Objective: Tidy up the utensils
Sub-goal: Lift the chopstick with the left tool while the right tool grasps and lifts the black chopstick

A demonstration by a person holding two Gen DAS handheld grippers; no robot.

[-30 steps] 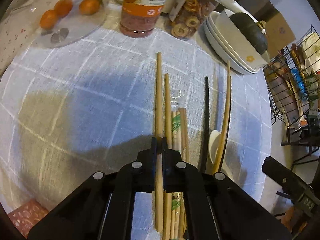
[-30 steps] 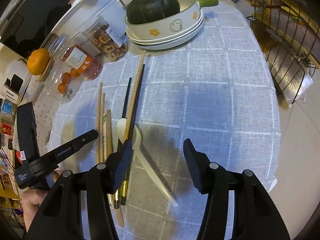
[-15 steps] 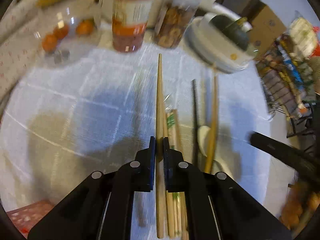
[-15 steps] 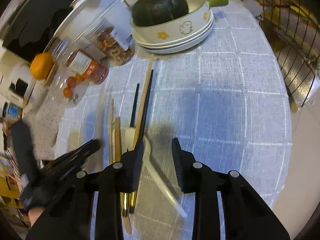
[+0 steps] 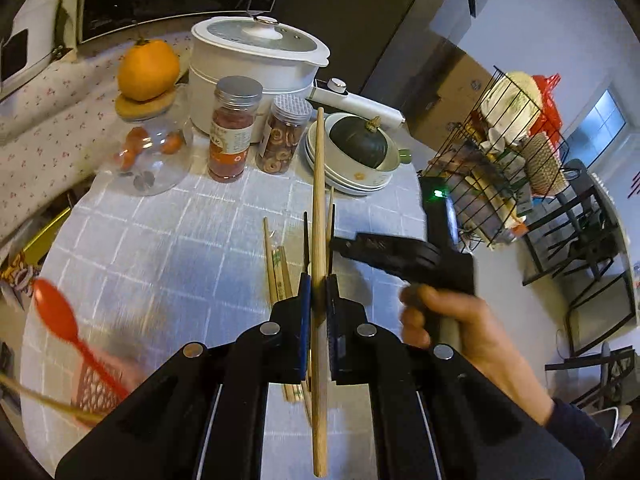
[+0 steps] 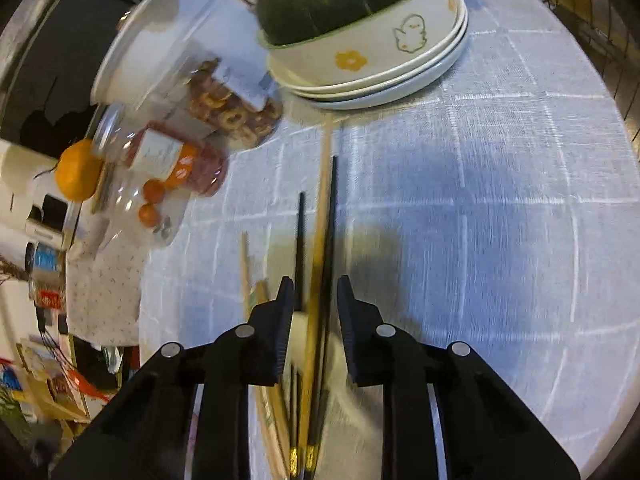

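Observation:
My left gripper (image 5: pixel 318 280) is shut on a long wooden chopstick (image 5: pixel 318 216) and holds it lifted above the table. Below it several wooden chopsticks (image 5: pixel 276 264) lie on the cloth. My right gripper (image 6: pixel 316 286) is open low over a black chopstick (image 6: pixel 329 232) and a tan chopstick (image 6: pixel 320 208), which lie between its fingers. A second black chopstick (image 6: pixel 299 236) and a white spoon (image 6: pixel 298 322) lie just left. The right gripper also shows in the left wrist view (image 5: pixel 380 252), held by a hand.
A red spoon (image 5: pixel 56 316) stands in a red holder (image 5: pixel 94 384) at the front left. Stacked bowls with a dark green squash (image 5: pixel 358 142), two snack jars (image 5: pixel 234 128), a glass jar with oranges (image 5: pixel 150 152) and a white cooker (image 5: pixel 256 52) line the back. A wire rack (image 5: pixel 496 152) stands right.
My left gripper has risen with the wooden chopstick, so the whole table shows. My right gripper has narrowed and come down around the black and tan chopsticks.

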